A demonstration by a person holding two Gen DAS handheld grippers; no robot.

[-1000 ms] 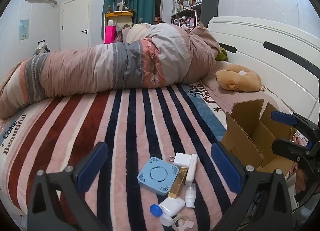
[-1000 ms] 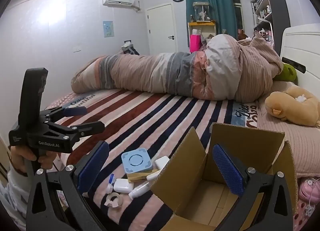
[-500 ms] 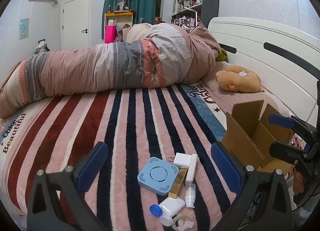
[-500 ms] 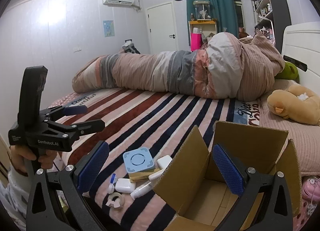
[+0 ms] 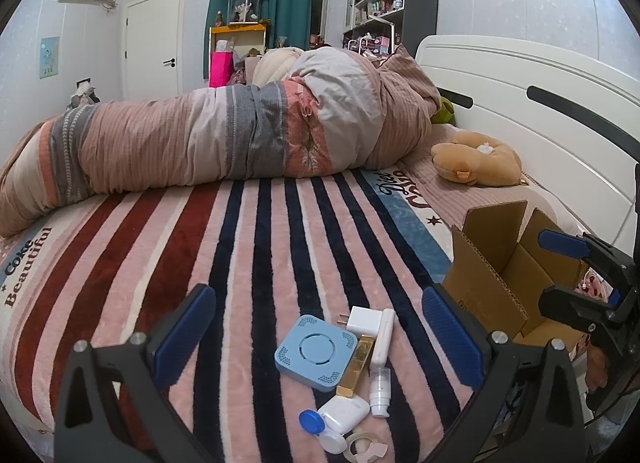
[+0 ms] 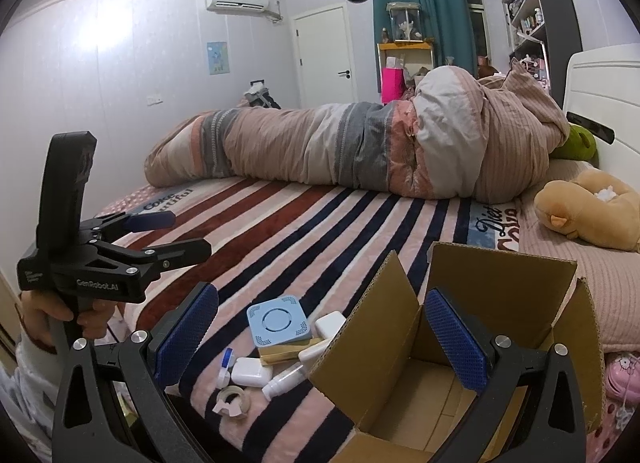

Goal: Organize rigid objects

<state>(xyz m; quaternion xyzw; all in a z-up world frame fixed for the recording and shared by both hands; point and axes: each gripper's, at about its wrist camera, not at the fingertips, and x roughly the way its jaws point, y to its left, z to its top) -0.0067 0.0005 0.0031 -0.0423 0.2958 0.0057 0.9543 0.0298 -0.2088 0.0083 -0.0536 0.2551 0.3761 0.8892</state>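
A pile of small items lies on the striped blanket: a light blue square device (image 5: 315,351) (image 6: 278,324), a white charger plug (image 5: 364,320), a gold bar (image 5: 355,371), a white tube (image 5: 383,338), a small white bottle (image 5: 379,386), a white case (image 5: 344,415), a blue-capped lens case (image 5: 310,421) and a tape roll (image 6: 231,399). An open cardboard box (image 5: 496,283) (image 6: 452,351) stands to their right. My left gripper (image 5: 316,337) is open above the pile. My right gripper (image 6: 320,337) is open beside the box's left flap.
A rolled quilt (image 5: 224,139) lies across the far side of the bed. A tan plush toy (image 5: 476,161) rests by the white headboard (image 5: 520,103). The right gripper shows at the left view's right edge (image 5: 580,275); the left gripper shows in the right view (image 6: 120,255).
Both views have shifted only slightly; the right gripper has drifted a little relative to the box. The items and the box have not moved.
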